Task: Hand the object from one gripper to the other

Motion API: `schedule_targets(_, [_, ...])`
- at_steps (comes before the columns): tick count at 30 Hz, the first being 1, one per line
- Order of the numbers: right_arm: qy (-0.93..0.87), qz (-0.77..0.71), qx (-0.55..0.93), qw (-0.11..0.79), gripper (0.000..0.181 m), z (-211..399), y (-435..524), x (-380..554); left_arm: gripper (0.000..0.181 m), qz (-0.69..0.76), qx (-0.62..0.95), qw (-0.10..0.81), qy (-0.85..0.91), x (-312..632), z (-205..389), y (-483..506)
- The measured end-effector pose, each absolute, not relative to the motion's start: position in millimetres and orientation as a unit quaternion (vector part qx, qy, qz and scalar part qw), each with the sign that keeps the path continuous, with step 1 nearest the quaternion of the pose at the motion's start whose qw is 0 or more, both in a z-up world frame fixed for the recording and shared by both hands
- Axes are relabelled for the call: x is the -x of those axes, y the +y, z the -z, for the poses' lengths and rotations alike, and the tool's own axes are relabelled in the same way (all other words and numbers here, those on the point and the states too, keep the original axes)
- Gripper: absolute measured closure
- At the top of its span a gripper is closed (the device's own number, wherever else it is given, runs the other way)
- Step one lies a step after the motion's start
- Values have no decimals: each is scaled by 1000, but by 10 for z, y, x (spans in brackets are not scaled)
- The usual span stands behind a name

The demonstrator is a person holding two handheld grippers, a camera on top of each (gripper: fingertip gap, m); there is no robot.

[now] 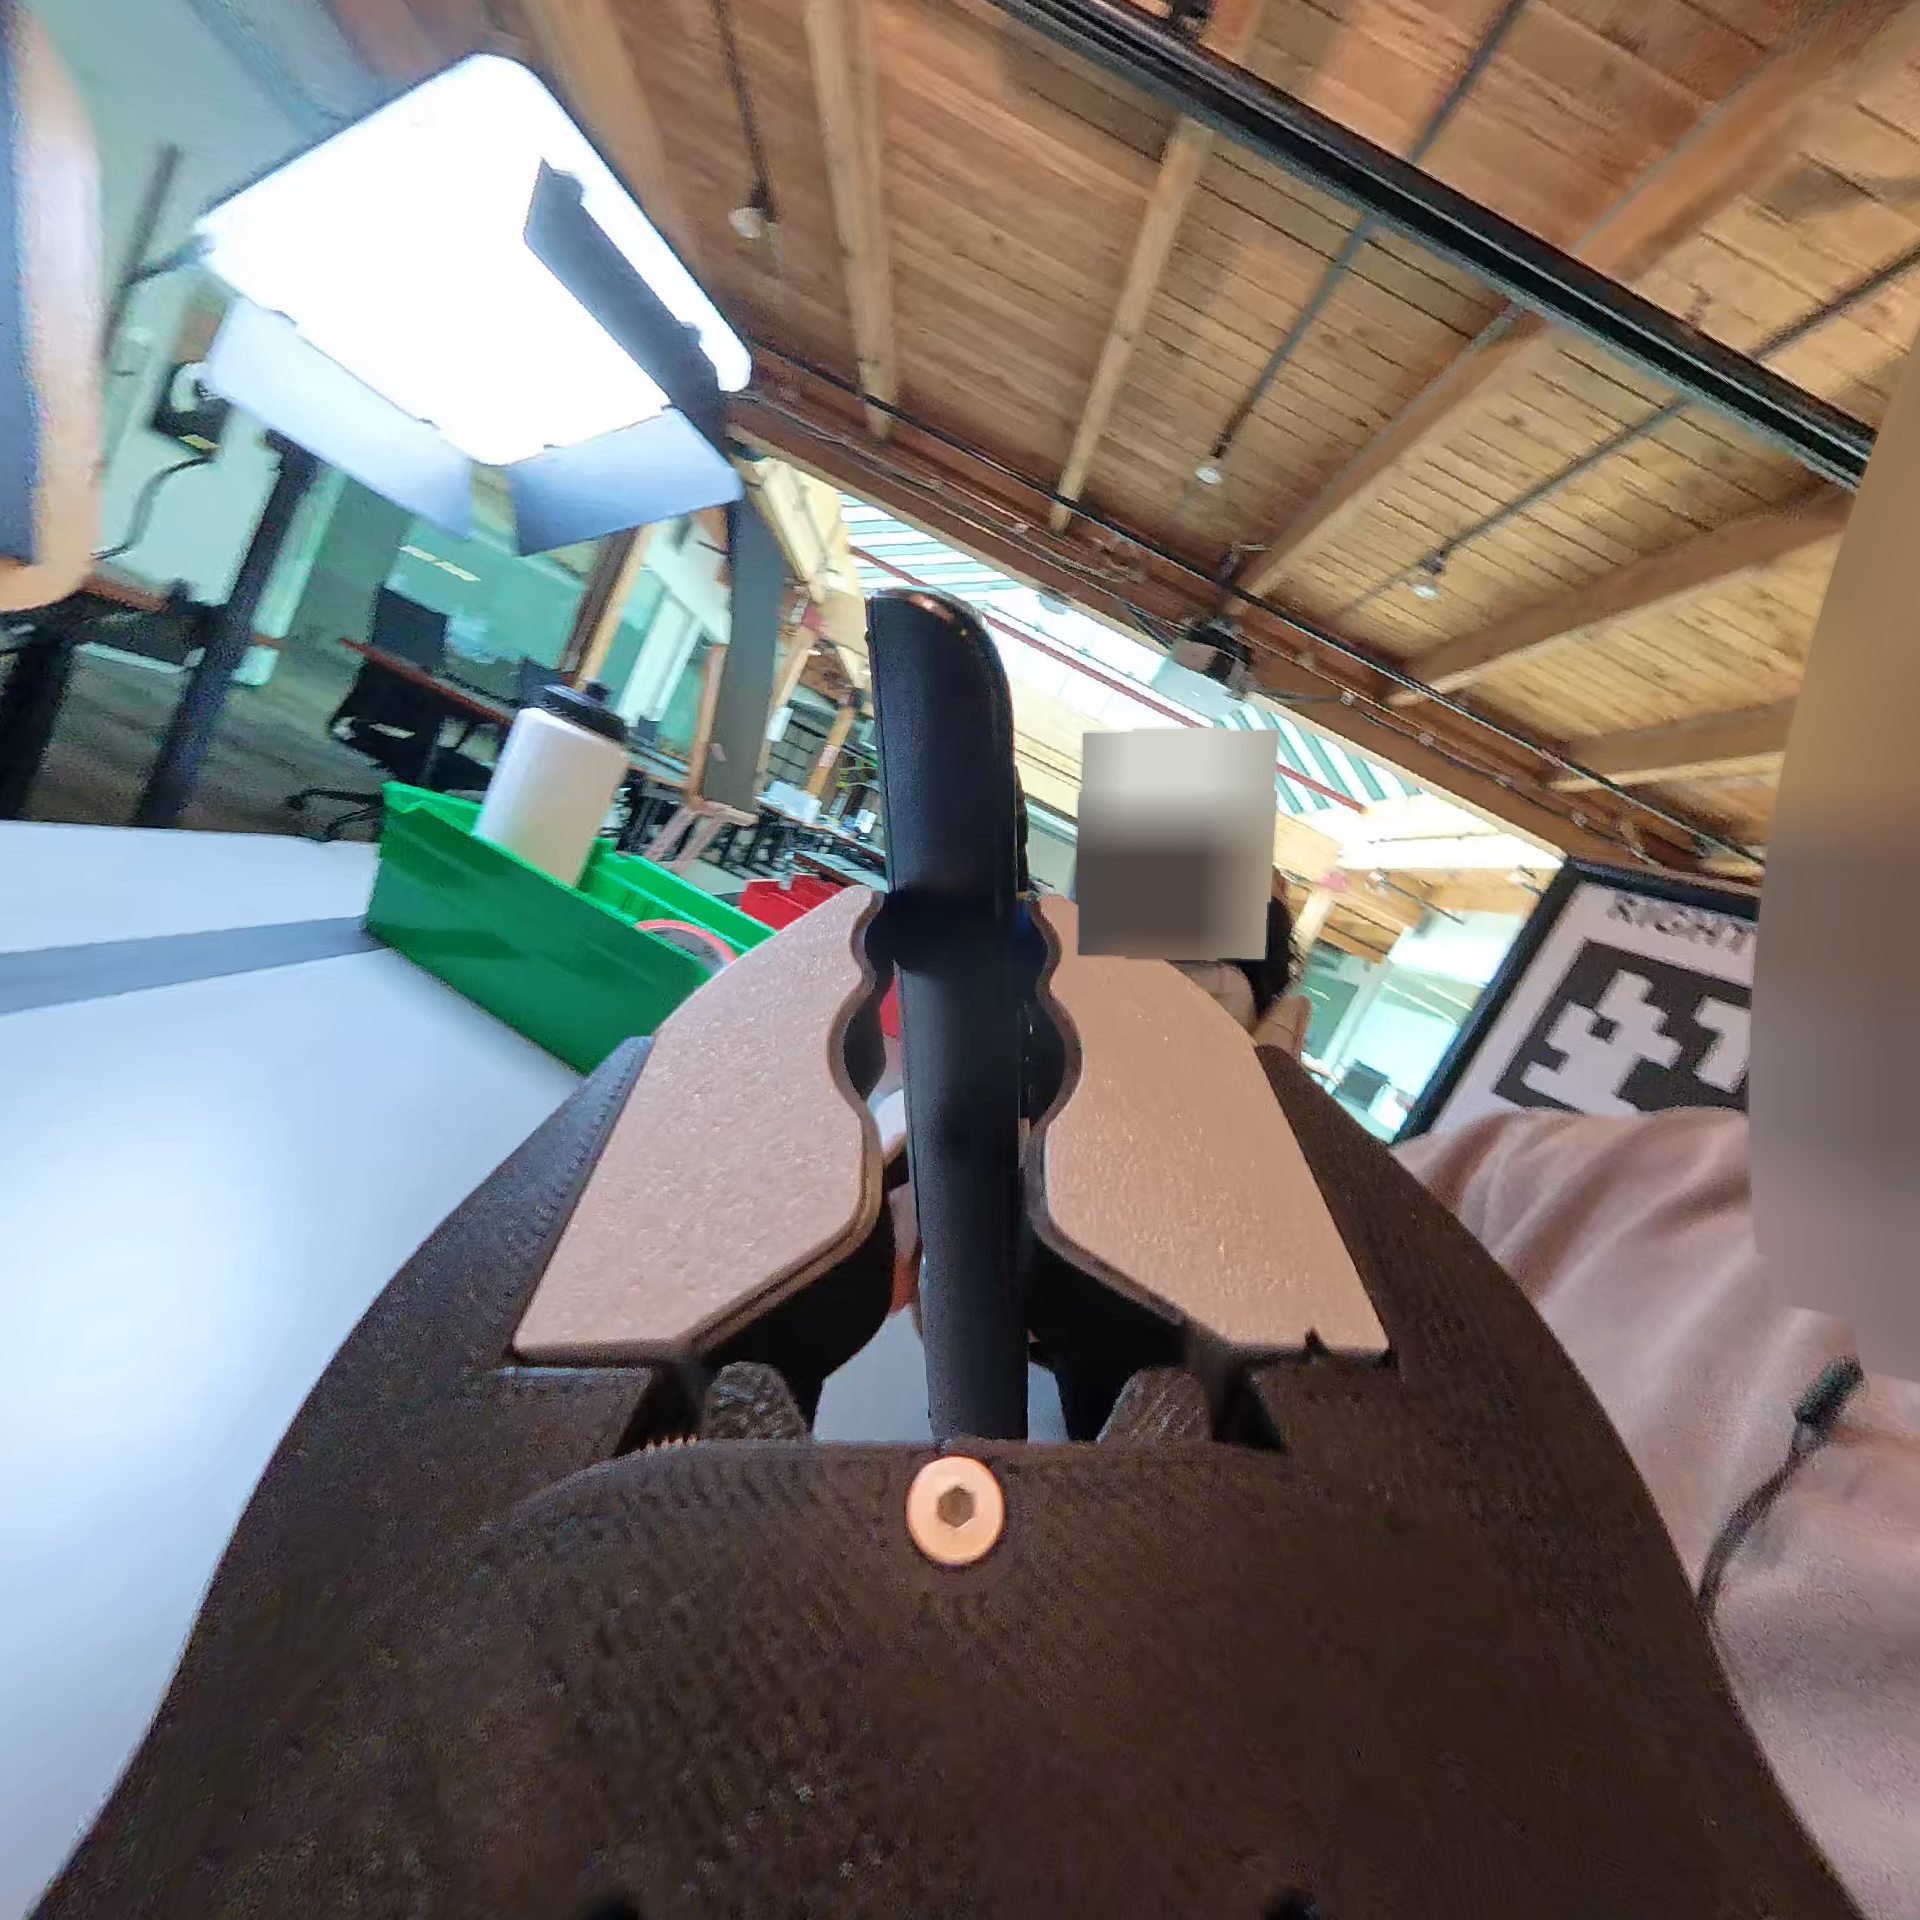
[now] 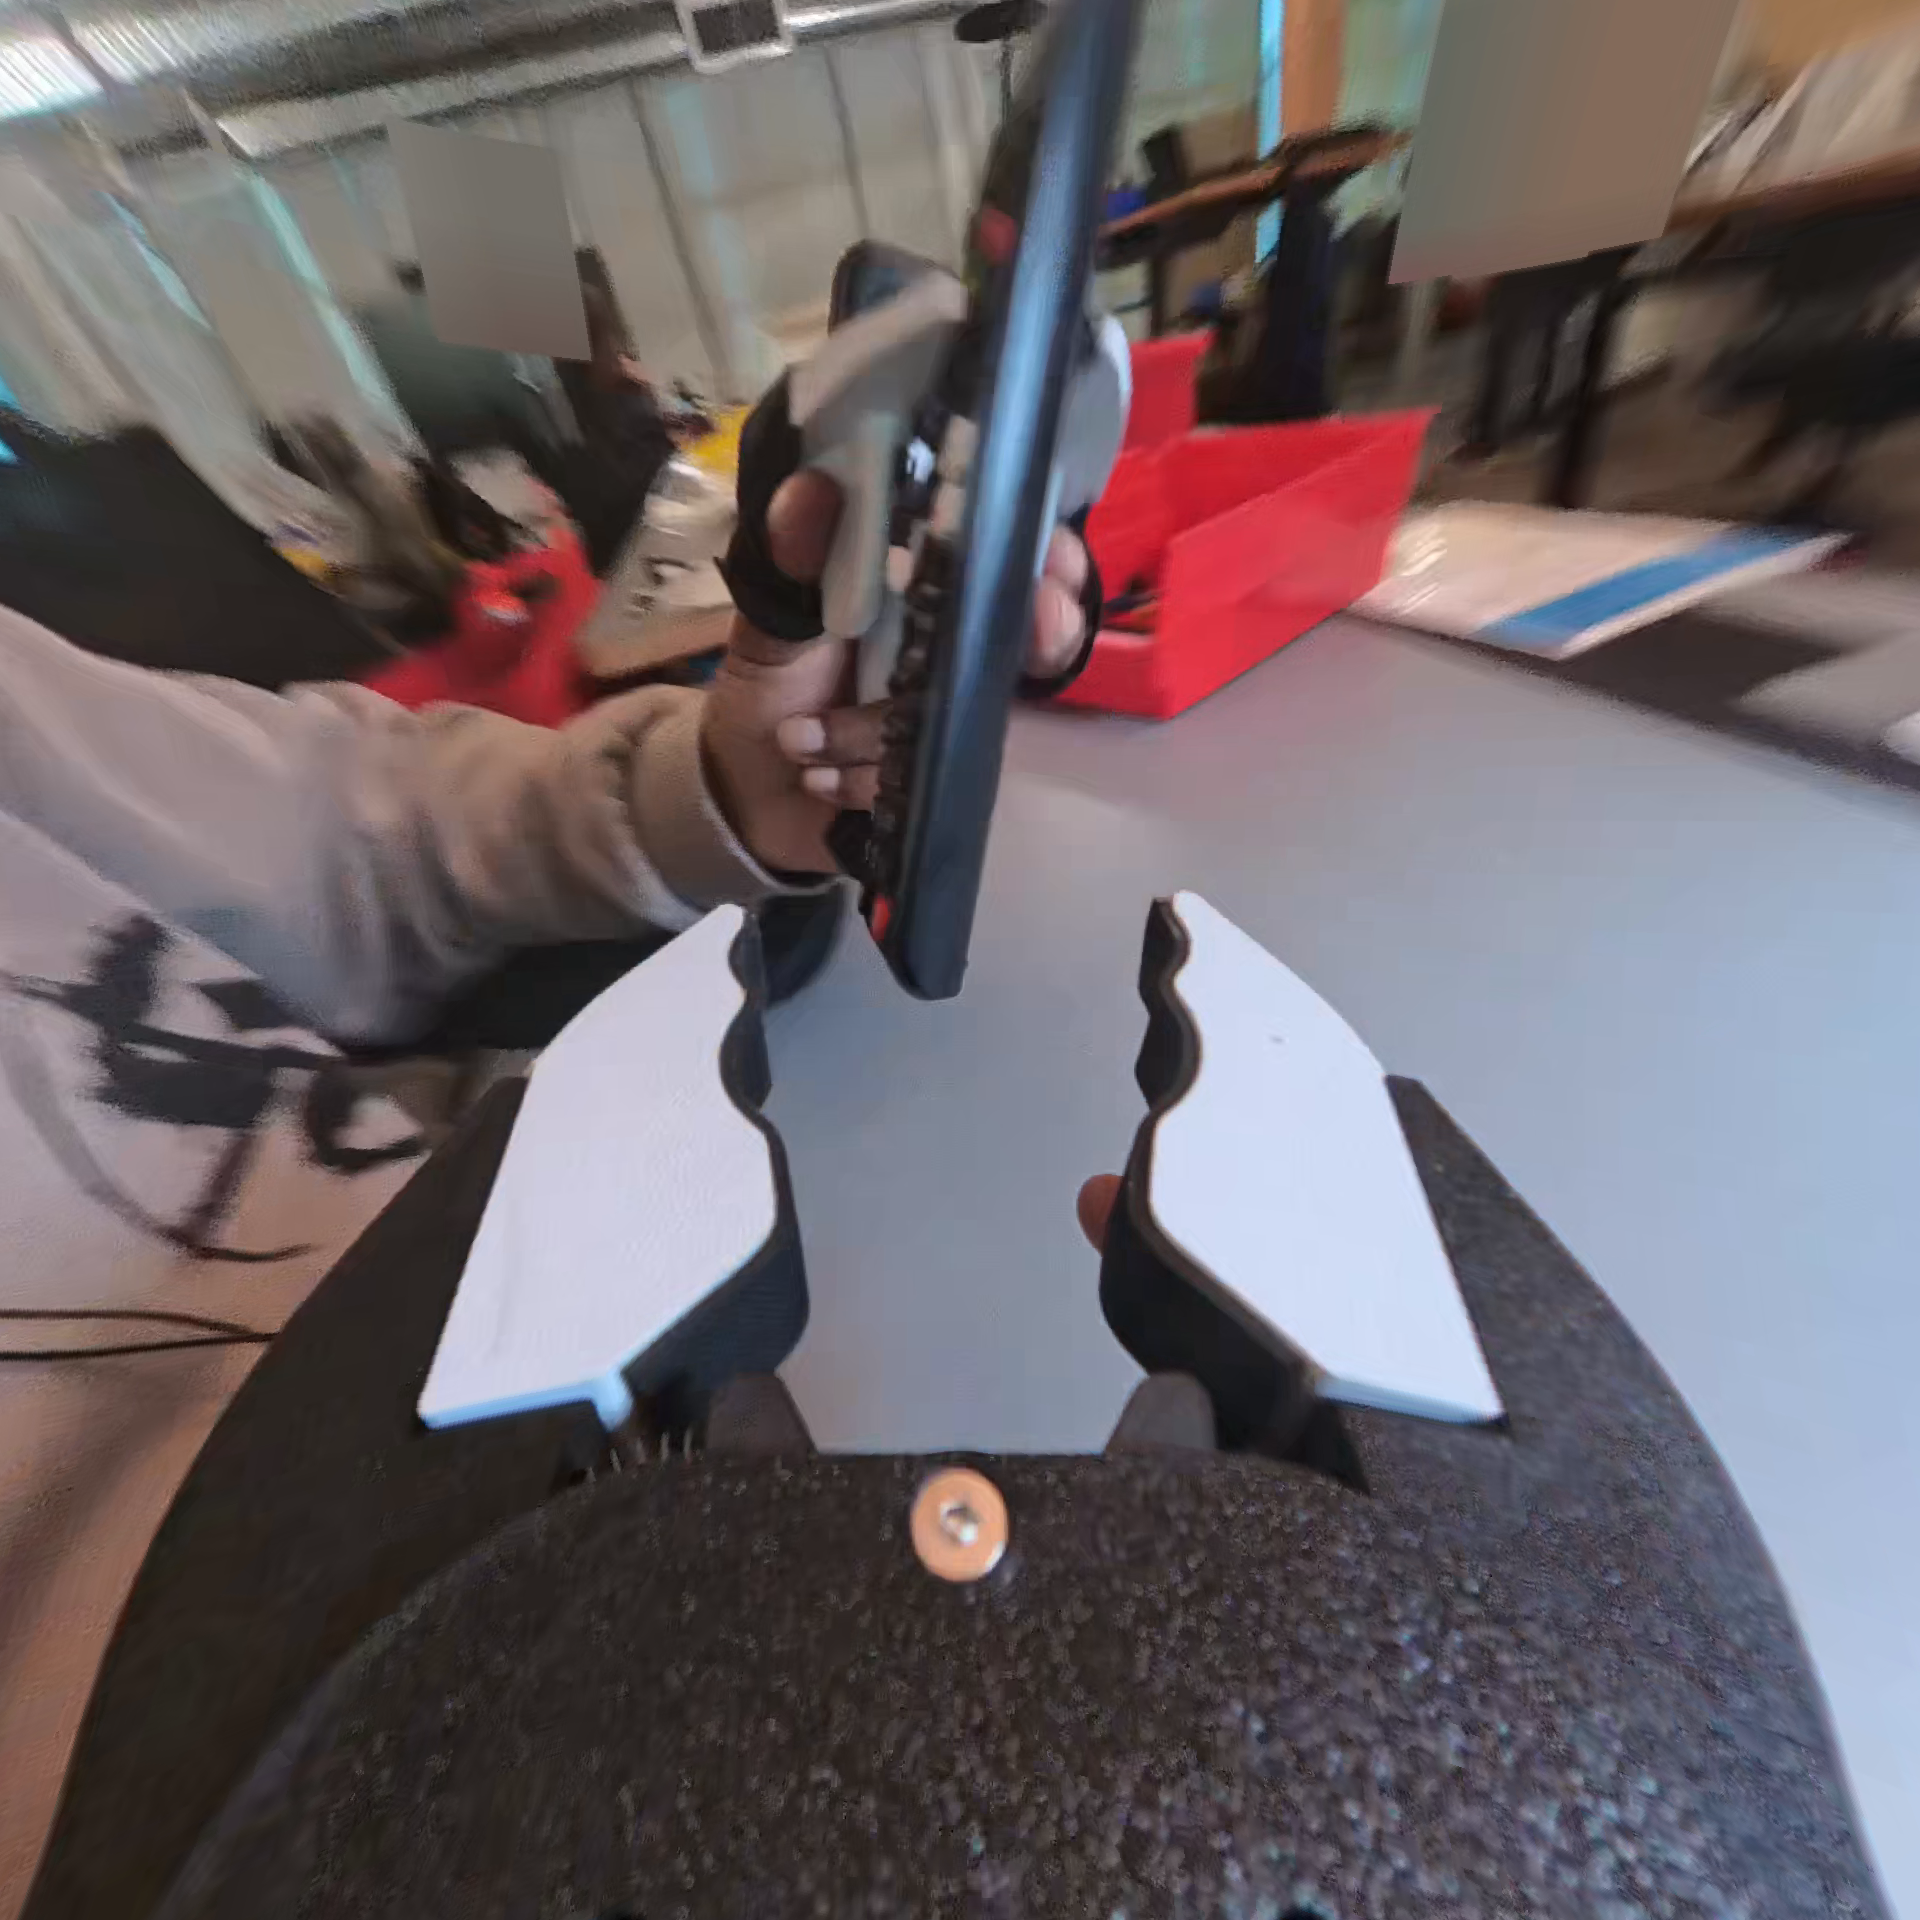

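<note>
two grippers meet: the left gripper (image 1: 961, 1039) clamps the slim black plastic remote control (image 1: 951, 831) upright mid-body; the right gripper (image 2: 951, 997) gapes wide just under its lower end. risk: closing off-centre could lever it loose.

Setting: open workshop or lab space.
Exposed timber ceiling (image 1: 1299, 260) is running across the upper right; a studio light panel (image 1: 457, 260) is glowing upper left; green bins (image 1: 520, 935) and red bins (image 2: 1278, 540) are sitting on a grey table (image 2: 1455, 935); desks are showing mid-left.
</note>
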State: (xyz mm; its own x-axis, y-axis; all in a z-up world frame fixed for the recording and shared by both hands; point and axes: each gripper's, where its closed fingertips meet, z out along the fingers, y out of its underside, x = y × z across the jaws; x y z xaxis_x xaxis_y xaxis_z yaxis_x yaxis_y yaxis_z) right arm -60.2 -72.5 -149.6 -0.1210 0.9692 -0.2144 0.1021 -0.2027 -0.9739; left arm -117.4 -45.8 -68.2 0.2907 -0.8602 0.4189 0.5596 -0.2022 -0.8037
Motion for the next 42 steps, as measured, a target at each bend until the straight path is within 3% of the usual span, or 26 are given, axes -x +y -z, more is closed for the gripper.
schedule_targets(4, [-458, -681, 534, 206, 111, 1574, -1055, 682, 157, 583, 483, 622, 201, 905, 619, -662])
schedule_targets(5, [-465, -678, 533, 201, 126, 1603, -1107, 710, 157, 584, 477, 624, 204, 863, 608, -692])
schedule_targets(6, [-472, -664, 534, 226, 145, 1617, -1098, 735, 157, 582, 474, 629, 205, 838, 600, -705])
schedule_targets(8, [-495, -624, 528, 295, 156, 1576, -990, 728, 157, 561, 474, 649, 201, 872, 579, -682])
schedule_targets(11, [-510, -584, 519, 360, 157, 1400, -725, 585, 157, 532, 496, 651, 217, 1000, 604, -632])
schedule_targets(14, [-542, -522, 500, 428, 158, 1190, -497, 357, 155, 505, 562, 599, 266, 1060, 835, -532])
schedule_targets(18, [-614, -394, 476, 491, 159, 1108, -348, 119, 134, 396, 639, 587, 301, 1201, 1110, -320])
schedule_targets(21, [-657, -329, 461, 497, 159, 1141, -363, 51, 123, 260, 647, 622, 356, 1231, 1099, -298])
schedule_targets(24, [-687, -311, 445, 483, 159, 1226, -494, 105, 119, 184, 655, 587, 439, 966, 1268, -418])
schedule_targets(26, [-710, -293, 433, 472, 159, 1306, -608, 164, 121, 124, 654, 551, 503, 750, 1512, -485])
schedule_targets(29, [-745, -228, 411, 472, 158, 1427, -731, 219, 151, -58, 609, 507, 607, 611, 1860, -474])
schedule_targets(31, [-752, -211, 397, 482, 158, 1425, -803, 235, 154, -115, 596, 496, 621, 557, 1953, -435])
schedule_targets(36, [-630, -328, 389, 587, 141, 849, -714, 194, 156, 155, 628, 576, 500, 430, 1554, -513])
schedule_targets(39, [-587, -423, 446, 527, 123, 872, -568, 169, 157, 384, 587, 605, 376, 455, 1058, -634])
schedule_targets(42, [-582, -480, 489, 439, 112, 1182, -610, 318, 156, 480, 537, 628, 295, 530, 790, -663])
